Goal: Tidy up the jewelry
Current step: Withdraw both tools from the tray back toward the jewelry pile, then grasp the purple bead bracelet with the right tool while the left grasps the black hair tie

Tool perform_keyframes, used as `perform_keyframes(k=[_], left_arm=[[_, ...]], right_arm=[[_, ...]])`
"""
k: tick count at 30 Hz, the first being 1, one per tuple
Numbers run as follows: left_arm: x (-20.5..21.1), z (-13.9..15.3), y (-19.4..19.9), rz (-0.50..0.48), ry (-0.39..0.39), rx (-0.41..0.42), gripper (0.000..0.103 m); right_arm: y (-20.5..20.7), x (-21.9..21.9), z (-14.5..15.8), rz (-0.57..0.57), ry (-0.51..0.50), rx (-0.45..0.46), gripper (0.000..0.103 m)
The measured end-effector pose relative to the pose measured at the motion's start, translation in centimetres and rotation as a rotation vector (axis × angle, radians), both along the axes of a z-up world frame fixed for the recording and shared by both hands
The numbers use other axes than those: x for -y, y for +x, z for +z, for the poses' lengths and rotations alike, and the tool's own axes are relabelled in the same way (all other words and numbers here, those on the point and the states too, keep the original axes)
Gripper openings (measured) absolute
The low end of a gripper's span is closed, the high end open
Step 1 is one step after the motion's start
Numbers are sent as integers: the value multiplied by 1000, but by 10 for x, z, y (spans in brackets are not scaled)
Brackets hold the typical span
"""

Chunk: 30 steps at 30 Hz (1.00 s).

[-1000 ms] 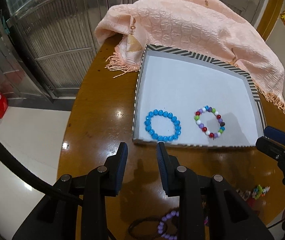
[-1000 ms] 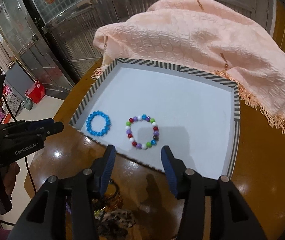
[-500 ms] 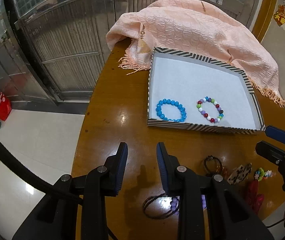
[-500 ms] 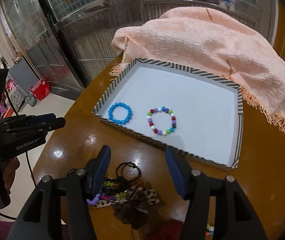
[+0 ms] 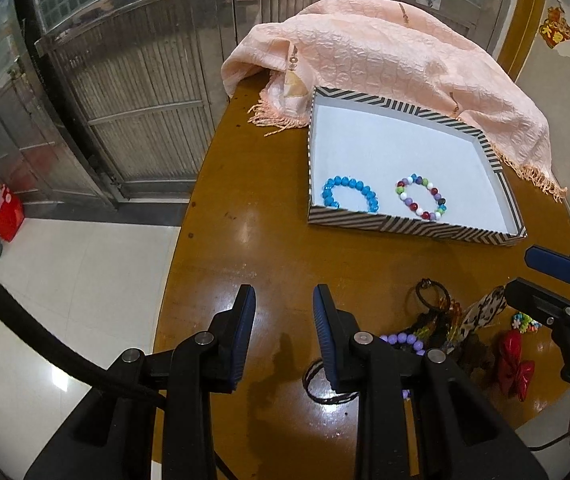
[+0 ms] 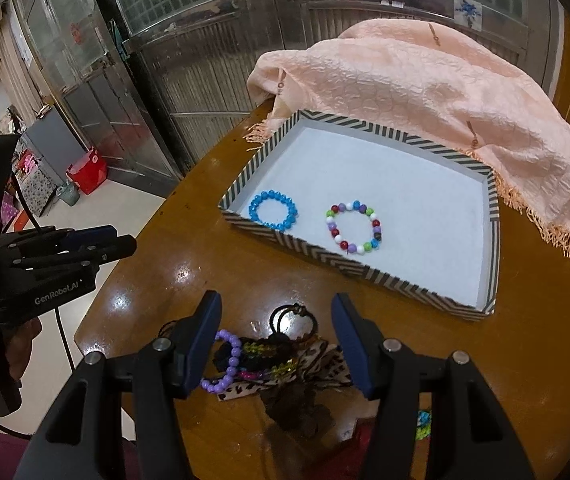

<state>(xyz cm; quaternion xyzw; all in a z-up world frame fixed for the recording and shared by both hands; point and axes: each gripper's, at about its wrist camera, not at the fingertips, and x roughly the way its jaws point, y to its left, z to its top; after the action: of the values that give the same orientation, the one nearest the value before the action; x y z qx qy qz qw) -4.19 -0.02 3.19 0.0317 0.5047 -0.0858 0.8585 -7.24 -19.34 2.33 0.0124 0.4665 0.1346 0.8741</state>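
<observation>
Left wrist view: the left gripper hangs over the brown table, its jaws parted and holding nothing. The striped tray lies ahead of it and to the right, with a blue bracelet and a multicoloured bracelet inside, near the tray's front wall. A heap of jewelry lies in front of the tray, just right of the gripper.

Right wrist view: the right gripper, whose jaws have just been opening, stands wide and grips nothing. The heap of jewelry, with a purple bracelet, lies on the table between and below its fingers. The tray sits beyond. A peach cloth lies behind the tray.
</observation>
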Motion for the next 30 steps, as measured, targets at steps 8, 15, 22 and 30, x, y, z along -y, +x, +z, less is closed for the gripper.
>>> perform_keyframes(k=[8,15,22,30], left_arm=[[-14,-15,-9,-13,-61,-77,29],[-18,-34,-18,-55,-81,-133,30],[-24,-56,-27,-68,-133,-211,30],[-24,-67,-31,-74,-150,-239,33]], right_arm=[[-11,-4,-9,2,3,-24,60],[-18,-20,-24,60,-6,-66,60],[-17,-54,-53,158,-73,-120,56],[-5,-59,-81,161,-122,-177,33]])
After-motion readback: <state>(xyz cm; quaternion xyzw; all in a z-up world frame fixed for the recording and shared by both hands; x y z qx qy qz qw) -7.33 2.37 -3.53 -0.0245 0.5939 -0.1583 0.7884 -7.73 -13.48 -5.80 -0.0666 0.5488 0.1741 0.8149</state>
